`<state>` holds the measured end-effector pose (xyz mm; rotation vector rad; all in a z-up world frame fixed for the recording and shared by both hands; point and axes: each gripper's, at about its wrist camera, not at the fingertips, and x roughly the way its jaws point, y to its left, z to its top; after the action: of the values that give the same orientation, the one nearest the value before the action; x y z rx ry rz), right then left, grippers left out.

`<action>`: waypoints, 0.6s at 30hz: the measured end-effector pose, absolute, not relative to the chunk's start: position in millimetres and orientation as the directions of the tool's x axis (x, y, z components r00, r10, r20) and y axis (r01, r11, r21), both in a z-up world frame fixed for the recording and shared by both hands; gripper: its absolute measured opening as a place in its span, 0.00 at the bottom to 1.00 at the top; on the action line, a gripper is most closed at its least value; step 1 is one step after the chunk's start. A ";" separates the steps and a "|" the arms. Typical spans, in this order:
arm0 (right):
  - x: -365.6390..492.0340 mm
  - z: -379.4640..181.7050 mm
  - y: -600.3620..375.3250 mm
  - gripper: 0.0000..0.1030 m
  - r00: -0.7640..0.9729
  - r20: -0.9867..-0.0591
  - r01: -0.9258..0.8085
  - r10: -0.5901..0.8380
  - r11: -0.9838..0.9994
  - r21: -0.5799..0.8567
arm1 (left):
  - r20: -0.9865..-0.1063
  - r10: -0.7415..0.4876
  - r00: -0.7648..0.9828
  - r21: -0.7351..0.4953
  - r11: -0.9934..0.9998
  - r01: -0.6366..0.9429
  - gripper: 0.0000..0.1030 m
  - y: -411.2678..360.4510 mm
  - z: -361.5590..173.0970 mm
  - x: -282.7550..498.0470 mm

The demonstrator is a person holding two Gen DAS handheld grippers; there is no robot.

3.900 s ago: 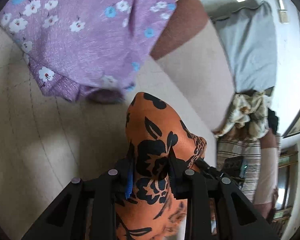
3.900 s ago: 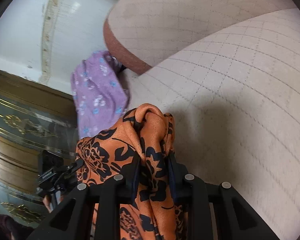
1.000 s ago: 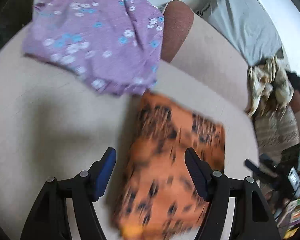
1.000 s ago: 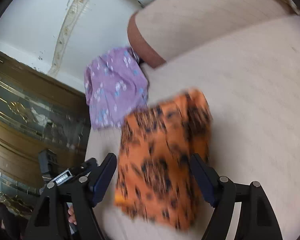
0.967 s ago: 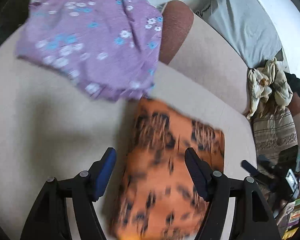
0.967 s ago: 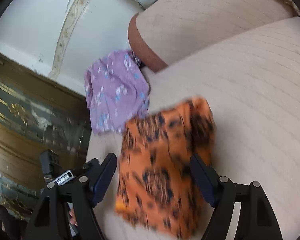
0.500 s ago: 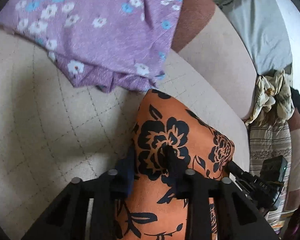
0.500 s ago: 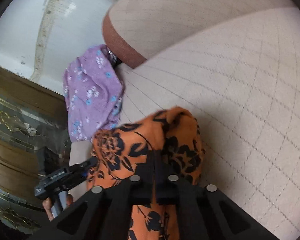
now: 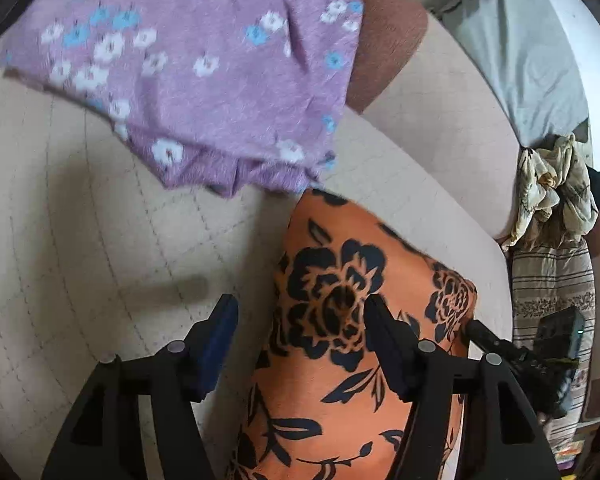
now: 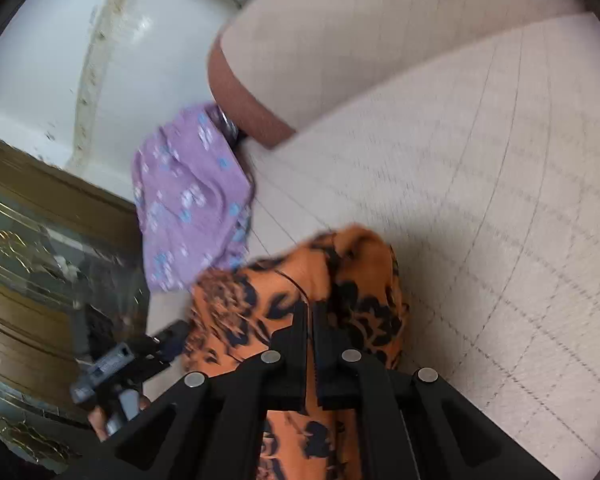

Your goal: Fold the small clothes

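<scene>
An orange cloth with black flowers (image 9: 332, 248) lies folded on the beige sofa seat (image 9: 80, 220). My left gripper (image 9: 299, 312) straddles the cloth's left edge; its jaws are opening and the pads stand clear of the fabric. In the right wrist view the same orange cloth (image 10: 260, 292) is bunched up around my right gripper (image 10: 310, 312), whose fingers are shut on a fold of it. The right gripper (image 9: 496, 346) also shows at the cloth's right side in the left wrist view. The left gripper (image 10: 140, 356) appears at the lower left of the right wrist view.
A purple flowered cloth (image 9: 204, 80) lies just beyond the orange one, against the sofa's brown-edged backrest (image 9: 440, 120); the purple cloth (image 10: 184, 208) sits at the seat's left end. A grey cloth (image 9: 532, 52) and a cream patterned heap (image 9: 548, 192) lie at right. A wooden cabinet (image 10: 20, 240) stands at left.
Both grippers came down from above the flat orange cloth and shut on it. The left one has since opened again; the right one stays shut on the fabric.
</scene>
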<state>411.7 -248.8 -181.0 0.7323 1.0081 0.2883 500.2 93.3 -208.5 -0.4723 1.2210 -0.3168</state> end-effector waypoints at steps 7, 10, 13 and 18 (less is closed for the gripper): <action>407.2 -169.4 -247.0 0.74 0.548 -0.644 0.079 0.534 0.733 0.676 | -0.822 -0.489 0.292 -0.520 0.853 -0.036 0.64 94.9 -219.0 503.8; 406.7 -165.0 -244.9 0.72 0.566 -0.666 0.077 0.486 0.773 0.630 | -0.825 -0.482 0.295 -0.512 0.858 -0.032 0.64 96.3 -219.3 501.1; 409.8 -172.1 -244.2 0.57 0.548 -0.657 0.068 0.517 0.756 0.651 | -0.826 -0.471 0.309 -0.500 0.866 -0.017 0.63 95.5 -217.3 498.3; 418.7 -192.6 -241.7 0.24 0.522 -0.683 0.107 0.510 0.756 0.646 | -0.803 -0.514 0.300 -0.542 0.841 -0.009 0.39 87.6 -225.8 498.0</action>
<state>418.7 -241.7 -192.6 0.6978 1.0103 0.2665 498.0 87.6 -225.8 -0.4985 1.2318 -0.3544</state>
